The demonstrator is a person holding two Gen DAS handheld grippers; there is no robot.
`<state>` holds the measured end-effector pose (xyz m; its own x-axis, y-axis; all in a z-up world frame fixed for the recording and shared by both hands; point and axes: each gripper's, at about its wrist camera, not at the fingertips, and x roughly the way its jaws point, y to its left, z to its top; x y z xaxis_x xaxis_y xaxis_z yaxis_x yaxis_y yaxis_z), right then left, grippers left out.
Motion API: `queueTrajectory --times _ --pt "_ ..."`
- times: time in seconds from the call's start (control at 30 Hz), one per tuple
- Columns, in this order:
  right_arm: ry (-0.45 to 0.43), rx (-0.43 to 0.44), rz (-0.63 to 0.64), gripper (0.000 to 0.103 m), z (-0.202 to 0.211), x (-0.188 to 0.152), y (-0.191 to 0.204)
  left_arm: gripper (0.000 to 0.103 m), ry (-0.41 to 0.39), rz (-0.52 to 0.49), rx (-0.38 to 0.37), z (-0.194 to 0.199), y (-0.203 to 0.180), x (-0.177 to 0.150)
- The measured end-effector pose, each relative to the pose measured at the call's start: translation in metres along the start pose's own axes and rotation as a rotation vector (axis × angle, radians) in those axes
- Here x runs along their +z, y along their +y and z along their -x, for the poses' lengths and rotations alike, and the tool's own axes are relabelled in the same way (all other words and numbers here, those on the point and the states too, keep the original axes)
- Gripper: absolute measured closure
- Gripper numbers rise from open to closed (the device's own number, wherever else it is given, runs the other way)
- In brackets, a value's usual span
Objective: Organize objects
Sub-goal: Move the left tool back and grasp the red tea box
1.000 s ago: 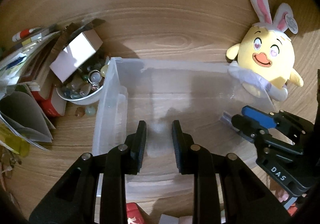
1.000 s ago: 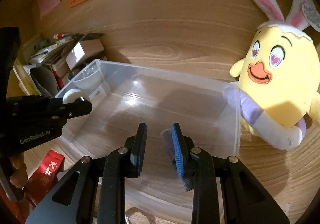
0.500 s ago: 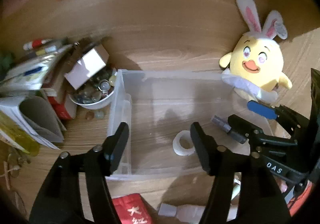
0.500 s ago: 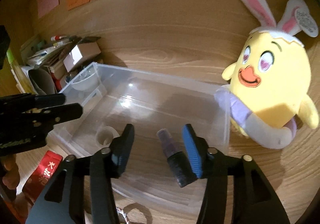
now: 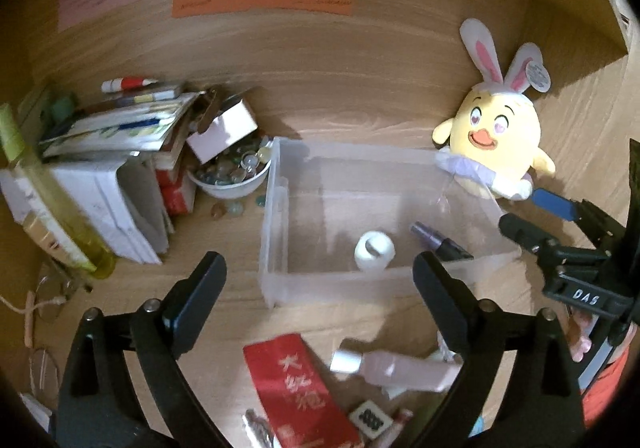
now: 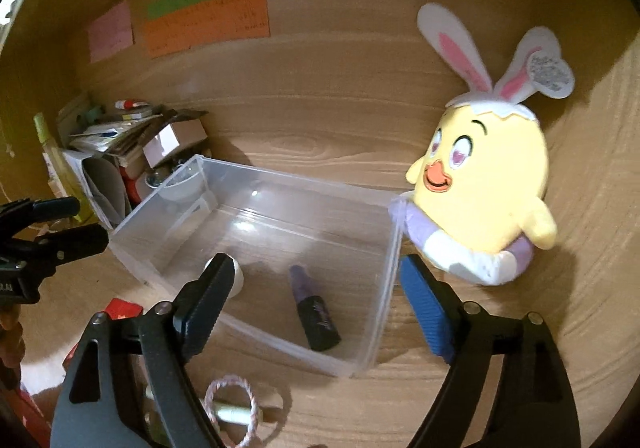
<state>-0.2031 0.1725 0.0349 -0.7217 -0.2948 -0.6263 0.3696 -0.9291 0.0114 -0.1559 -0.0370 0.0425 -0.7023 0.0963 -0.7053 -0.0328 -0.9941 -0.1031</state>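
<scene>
Now tape roll (image 5: pixel 374 250) and purple tube (image 6: pixel 315 311) lie in bin (image 6: pixel 280 184).

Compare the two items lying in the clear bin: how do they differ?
The tape roll is white, short and ring-shaped; the spray bottle is purple with a black cap, long and slim. The roll sits nearer the bin's left side, the bottle nearer its right. Both rest on the floor, free of either tongs.

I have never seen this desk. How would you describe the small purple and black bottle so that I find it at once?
Look for the clear plastic box in the middle of the wooden desk, next to the yellow plush chick. Two things lie on its floor: a white tape roll and the purple bottle, nearer the chick's side. The bottle is the long, dark one, lying flat, with a purple body and a black cap.
</scene>
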Motion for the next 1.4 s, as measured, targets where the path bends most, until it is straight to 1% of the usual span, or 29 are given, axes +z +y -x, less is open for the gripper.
queueTrajectory --times 0.13,0.23,0.37,0.53,0.67,0.77,0.93,1.13,1.2,1.3,1.37,1.4 --pt "-0.011 0.000 0.009 0.020 0.014 -0.010 -0.001 0.007 0.009 -0.005 0.017 0.007 0.003 -0.014" --pt "-0.017 -0.008 0.019 0.020 0.023 -0.020 0.000 0.007 0.020 -0.006 0.019 0.010 0.005 -0.025" --pt "-0.009 0.003 0.015 0.020 0.030 -0.032 -0.001 0.007 0.033 -0.009 0.019 0.014 0.005 -0.040" --pt "0.022 0.009 0.003 0.020 0.033 -0.052 -0.004 0.007 0.049 -0.011 0.018 0.015 0.003 -0.058" --pt "0.057 0.039 -0.038 0.020 0.033 -0.067 -0.011 0.007 0.077 0.022 -0.019 0.014 0.004 -0.070" --pt "0.067 0.050 -0.070 0.020 0.033 -0.076 -0.015 0.007 0.091 0.043 -0.034 0.013 0.005 -0.078" --pt "0.103 0.049 -0.087 0.021 0.029 -0.092 -0.018 0.007 0.110 0.052 -0.010 0.011 0.006 -0.094" --pt "0.134 0.035 -0.069 0.021 0.022 -0.106 -0.014 0.007 0.141 0.050 -0.006 0.003 0.004 -0.114" --pt "0.143 0.034 -0.059 0.024 0.021 -0.110 -0.012 0.007 0.150 0.051 0.003 0.000 0.004 -0.118" --pt "0.162 0.038 -0.049 0.032 0.017 -0.116 -0.009 0.007 0.154 0.062 0.015 -0.006 0.007 -0.123" --pt "0.180 0.047 -0.047 0.041 0.014 -0.120 -0.008 0.007 0.147 0.060 0.025 -0.008 0.007 -0.125" --pt "0.188 0.049 -0.046 0.044 0.012 -0.122 -0.007 0.007 0.144 0.054 0.038 -0.009 0.007 -0.125"
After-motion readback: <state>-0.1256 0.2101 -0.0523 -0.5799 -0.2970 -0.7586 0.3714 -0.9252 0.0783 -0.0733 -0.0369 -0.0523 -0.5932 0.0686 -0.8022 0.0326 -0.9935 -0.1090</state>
